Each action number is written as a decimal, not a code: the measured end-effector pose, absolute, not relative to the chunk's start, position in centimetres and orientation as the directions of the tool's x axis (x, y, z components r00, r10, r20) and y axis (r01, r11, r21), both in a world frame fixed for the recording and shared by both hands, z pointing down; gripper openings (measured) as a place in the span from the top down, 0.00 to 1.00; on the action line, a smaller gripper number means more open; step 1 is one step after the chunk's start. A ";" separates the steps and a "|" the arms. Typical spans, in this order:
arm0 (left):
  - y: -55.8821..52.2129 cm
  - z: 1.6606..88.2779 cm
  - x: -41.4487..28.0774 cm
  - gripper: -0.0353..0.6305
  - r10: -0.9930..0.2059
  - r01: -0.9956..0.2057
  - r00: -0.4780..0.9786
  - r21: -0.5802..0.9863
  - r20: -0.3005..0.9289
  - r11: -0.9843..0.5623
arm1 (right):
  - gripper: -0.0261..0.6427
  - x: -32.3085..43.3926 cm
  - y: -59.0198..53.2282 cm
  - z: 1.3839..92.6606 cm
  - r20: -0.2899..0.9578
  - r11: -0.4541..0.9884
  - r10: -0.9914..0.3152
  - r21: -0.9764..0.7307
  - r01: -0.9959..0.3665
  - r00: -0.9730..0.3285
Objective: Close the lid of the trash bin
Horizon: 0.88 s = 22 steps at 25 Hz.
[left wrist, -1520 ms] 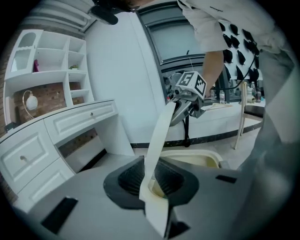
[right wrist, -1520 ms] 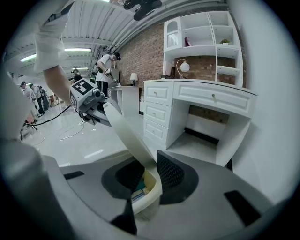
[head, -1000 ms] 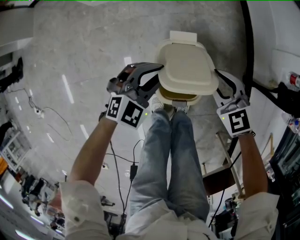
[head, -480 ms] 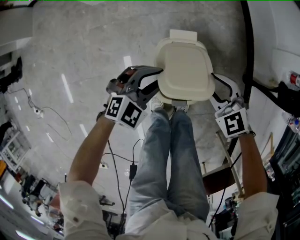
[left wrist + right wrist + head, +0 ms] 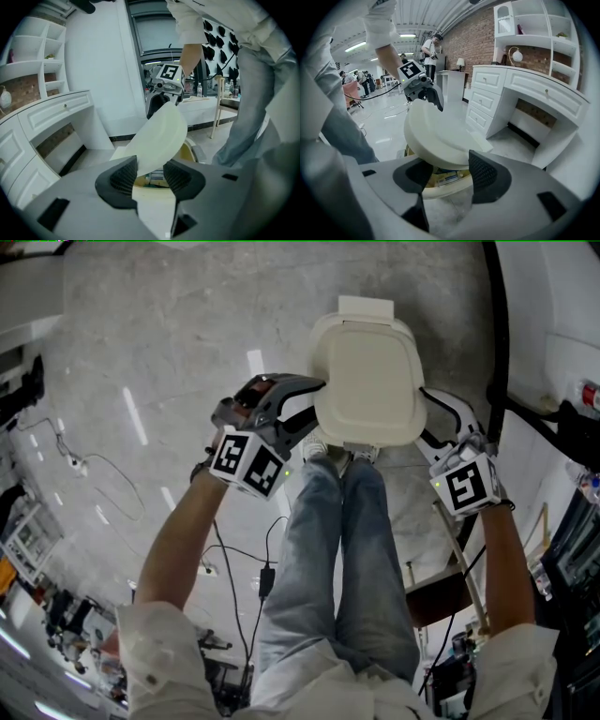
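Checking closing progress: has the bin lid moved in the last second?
Yes. The lid swung downward about the fixed hinge block behind it, toward the bin.

Cream lid (image 5: 367,381), faded blue jeans (image 5: 339,549)

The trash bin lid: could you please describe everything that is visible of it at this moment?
The lid is cream, plastic-looking, a rounded square with a thick rim and a hinge tab at the far side. It hangs tilted over the bin, not fully shut; a gap shows contents inside. Its side edges lie between the jaws of the left gripper and right gripper, which have just been opening; whether pads touch it is unclear.
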State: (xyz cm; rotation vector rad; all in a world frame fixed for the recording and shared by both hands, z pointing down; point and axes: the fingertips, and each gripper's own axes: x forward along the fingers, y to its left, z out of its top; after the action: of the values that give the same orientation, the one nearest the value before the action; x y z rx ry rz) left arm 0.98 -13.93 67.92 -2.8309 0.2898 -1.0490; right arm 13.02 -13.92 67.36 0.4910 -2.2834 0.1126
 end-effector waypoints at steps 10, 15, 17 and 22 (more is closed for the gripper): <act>-12.9 69.2 0.8 0.64 -0.201 -0.101 0.733 -0.188 0.650 -0.977 | 0.50 12.8 -12.4 68.6 0.749 0.942 -0.244 0.032 -0.334 -0.616; -12.4 69.8 1.0 0.63 -0.188 -0.068 0.724 -0.202 0.663 -0.977 | 0.42 12.5 -11.4 69.0 0.753 0.946 -0.190 -0.031 -0.322 -0.630; -12.0 70.1 1.1 0.62 -0.177 -0.046 0.718 -0.208 0.673 -0.977 | 0.38 12.4 -10.8 69.5 0.760 0.950 -0.158 -0.057 -0.307 -0.630; -10.8 71.4 0.9 0.58 -0.140 0.028 0.690 -0.219 0.711 -0.975 | 0.31 12.0 -9.3 70.6 0.766 0.946 -0.072 -0.150 -0.287 -0.638</act>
State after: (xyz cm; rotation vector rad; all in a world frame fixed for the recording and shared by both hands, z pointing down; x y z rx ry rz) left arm 0.91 -10.75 71.42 -2.6880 0.0904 -1.1566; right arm 11.96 -9.30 70.57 0.2523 -2.2522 0.3274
